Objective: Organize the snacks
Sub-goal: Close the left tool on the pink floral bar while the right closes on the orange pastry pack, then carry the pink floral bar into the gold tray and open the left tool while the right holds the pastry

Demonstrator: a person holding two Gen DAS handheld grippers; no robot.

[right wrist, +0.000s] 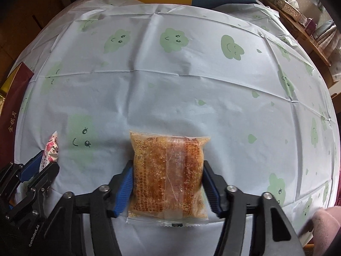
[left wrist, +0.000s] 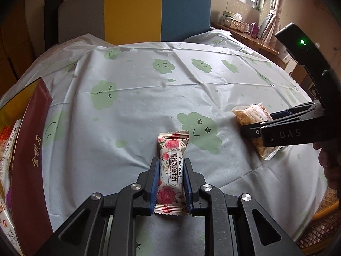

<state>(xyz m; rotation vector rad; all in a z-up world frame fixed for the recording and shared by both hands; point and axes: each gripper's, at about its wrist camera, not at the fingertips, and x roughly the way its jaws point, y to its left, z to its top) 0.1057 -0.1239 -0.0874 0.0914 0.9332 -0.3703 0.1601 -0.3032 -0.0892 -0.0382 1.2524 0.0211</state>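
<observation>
With both tools angled down at the table, I have a snack between each pair of jaws. On my left gripper (left wrist: 170, 170) the blue pads sit flush against the long sides of a slim white candy wrapper printed with pink roses (left wrist: 171, 166), so I read those jaws as clenched on it; the wrapper runs lengthwise between the fingers, its crimped far end poking out past the tips and its near end back by the hinge. It lies flat on the pale blue plastic tablecloth with green smiling clouds (left wrist: 132, 98).

My right gripper (right wrist: 168, 170) straddles a square clear packet of orange-brown crumbly snack (right wrist: 168, 175), seam side up. Its blue pads (right wrist: 125, 181) sit right at the packet's left and right edges (the left one looks to be touching, the right I can't quite call), and I see no pinch or buckle in the film, so whether it is truly gripped I cannot tell. That packet also rests on the cloth, its far half reaching beyond the fingertips.

Off to the left of my left jaws sits a dark red cardboard box with gold characters (left wrist: 32, 149), with more packaged snacks visible inside it at the frame edge. Seen from the left wrist, the right tool's black fingers cross over the packet from the right. Beyond the table stands a chair back in grey, yellow and blue panels (left wrist: 132, 10).
</observation>
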